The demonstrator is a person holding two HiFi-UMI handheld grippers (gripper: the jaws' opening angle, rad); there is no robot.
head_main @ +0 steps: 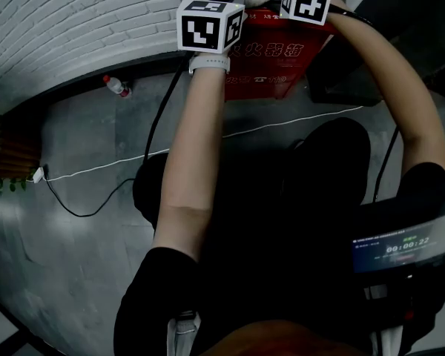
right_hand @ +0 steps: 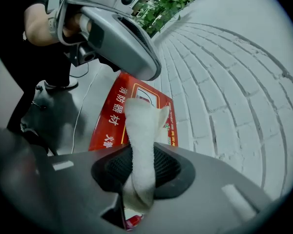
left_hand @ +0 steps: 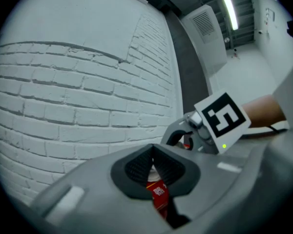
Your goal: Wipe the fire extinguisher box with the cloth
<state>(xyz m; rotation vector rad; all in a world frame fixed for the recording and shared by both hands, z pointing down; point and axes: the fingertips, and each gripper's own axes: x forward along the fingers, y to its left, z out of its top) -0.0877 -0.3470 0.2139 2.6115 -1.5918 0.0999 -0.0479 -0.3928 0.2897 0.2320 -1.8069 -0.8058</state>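
Right gripper view: logged a white, nubbly fabric cloth (right_hand: 141,126) clamped between the closed jaws of the right gripper (right_hand: 142,168), its loose end sticking forward over the red, rectangular fire extinguisher box with yellow and white lettering (right_hand: 118,118). Located that box on the grey floor (right_hand: 88,106), hard against the white brick wall (right_hand: 224,82) and directly ahead of both tools. Could not tell whether the cloth tip touched the red face or hung just clear of it. Read the left gripper (left_hand: 153,162), in the left gripper view, as having its pads pressed together at the tips and holding nothing certain. Noted a sliver of red-and-white print in the slit beneath, judged to be box surface behind and not a gripped item. Rated progress: cloth in hand and held at the box, wiping judged at its start or barely under way. Found no cleaned patch, streak or damp mark to prove any stroke done. Counted front, top and sides as all left to wipe. Hidden or poor: in the head view, box top and both sets of jaws masked by the square-marker cubes and bare forearms. Box base cut off by the gripper body in the right gripper view. Smaller print too fine to read. Light dim throughout.
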